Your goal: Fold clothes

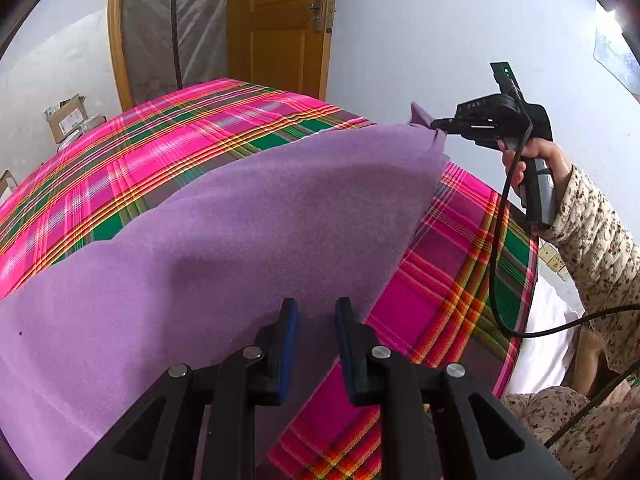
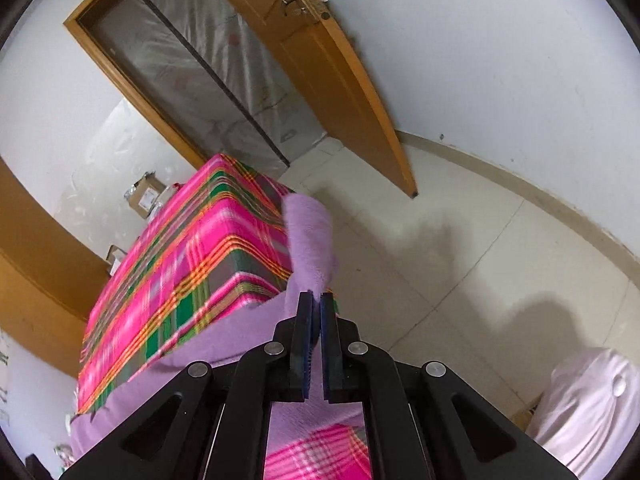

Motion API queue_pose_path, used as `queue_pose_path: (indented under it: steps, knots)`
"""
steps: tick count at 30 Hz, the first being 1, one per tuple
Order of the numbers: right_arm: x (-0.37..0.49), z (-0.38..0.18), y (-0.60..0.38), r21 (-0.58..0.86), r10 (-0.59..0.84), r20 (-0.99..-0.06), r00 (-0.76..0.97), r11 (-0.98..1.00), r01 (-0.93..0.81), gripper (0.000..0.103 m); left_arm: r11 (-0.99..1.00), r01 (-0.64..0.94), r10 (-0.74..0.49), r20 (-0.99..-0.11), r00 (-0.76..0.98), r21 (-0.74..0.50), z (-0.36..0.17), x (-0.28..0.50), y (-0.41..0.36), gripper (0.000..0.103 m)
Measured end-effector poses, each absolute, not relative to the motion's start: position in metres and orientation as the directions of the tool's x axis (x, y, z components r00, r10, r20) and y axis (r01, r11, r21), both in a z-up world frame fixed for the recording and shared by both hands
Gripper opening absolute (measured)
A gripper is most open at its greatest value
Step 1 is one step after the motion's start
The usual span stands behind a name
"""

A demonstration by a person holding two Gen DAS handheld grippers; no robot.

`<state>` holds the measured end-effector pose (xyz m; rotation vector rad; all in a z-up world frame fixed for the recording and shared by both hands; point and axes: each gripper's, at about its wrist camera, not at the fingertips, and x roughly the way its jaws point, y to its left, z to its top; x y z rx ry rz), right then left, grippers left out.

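Note:
A purple cloth (image 1: 224,240) lies spread over a table covered in pink, green and orange plaid (image 1: 132,156). My left gripper (image 1: 316,308) is open, its fingers just above the cloth's near edge, holding nothing. My right gripper (image 1: 438,126) is shut on the cloth's far right corner and lifts it off the table. In the right wrist view the right gripper (image 2: 316,300) pinches the purple cloth (image 2: 312,236), whose corner stands up beyond the fingertips; the plaid table (image 2: 192,264) lies to the left.
A wooden door (image 1: 280,28) and a plastic-covered doorway (image 1: 172,32) stand behind the table. Cardboard boxes (image 1: 68,118) sit on the floor at far left. A white bundle (image 2: 596,404) lies on the tiled floor (image 2: 460,272) at right. A cable (image 1: 496,264) hangs from the right gripper.

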<state>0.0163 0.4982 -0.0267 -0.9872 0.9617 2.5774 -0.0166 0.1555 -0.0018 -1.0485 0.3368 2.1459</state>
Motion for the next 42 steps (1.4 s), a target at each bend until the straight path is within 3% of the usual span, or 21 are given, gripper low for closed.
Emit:
queue_pose_path:
  steps: [10, 20, 23, 26, 29, 30, 31, 40, 42]
  knots:
    - [0.037, -0.042, 0.513, 0.578, -0.045, -0.656, -0.753, -0.672, -0.463, 0.003, -0.704, -0.706, 0.493, -0.766, -0.413, -0.073, -0.001, -0.014, 0.157, 0.02]
    - [0.034, -0.048, 0.514, 0.489, 0.047, -0.727, -0.685, -0.665, -0.565, 0.003, -0.691, -0.719, 0.504, -0.762, -0.406, -0.074, -0.001, -0.009, 0.157, 0.02]
    - [0.04, -0.043, 0.513, 0.509, 0.058, -0.7, -0.712, -0.659, -0.554, 0.003, -0.691, -0.719, 0.505, -0.762, -0.406, -0.075, -0.001, -0.009, 0.157, 0.02]
    - [0.037, -0.029, 0.505, 0.521, 0.047, -0.646, -0.762, -0.702, -0.486, 0.007, -0.692, -0.718, 0.507, -0.76, -0.407, -0.077, 0.0, -0.009, 0.157, 0.02]
    - [0.019, -0.015, 0.491, 0.525, -0.029, -0.6, -0.799, -0.768, -0.367, 0.019, -0.695, -0.715, 0.505, -0.76, -0.409, -0.077, 0.0, -0.01, 0.156, 0.02]
    - [0.009, -0.011, 0.482, 0.503, -0.053, -0.599, -0.799, -0.802, -0.323, 0.034, -0.696, -0.714, 0.505, -0.759, -0.41, -0.078, 0.0, -0.01, 0.156, 0.02]
    - [0.0, -0.01, 0.476, 0.484, -0.073, -0.606, -0.792, -0.824, -0.295, 0.041, -0.697, -0.713, 0.505, -0.759, -0.41, -0.078, 0.0, -0.01, 0.156, 0.02]
    - [-0.047, -0.023, 0.436, 0.341, -0.129, -0.71, -0.693, -0.923, -0.178, 0.043, -0.7, -0.709, 0.507, -0.759, -0.409, -0.085, -0.001, -0.013, 0.155, 0.02]
    - [-0.045, -0.025, 0.431, 0.309, -0.113, -0.716, -0.689, -0.936, -0.168, 0.039, -0.701, -0.707, 0.505, -0.76, -0.408, -0.087, -0.001, -0.014, 0.154, 0.02]
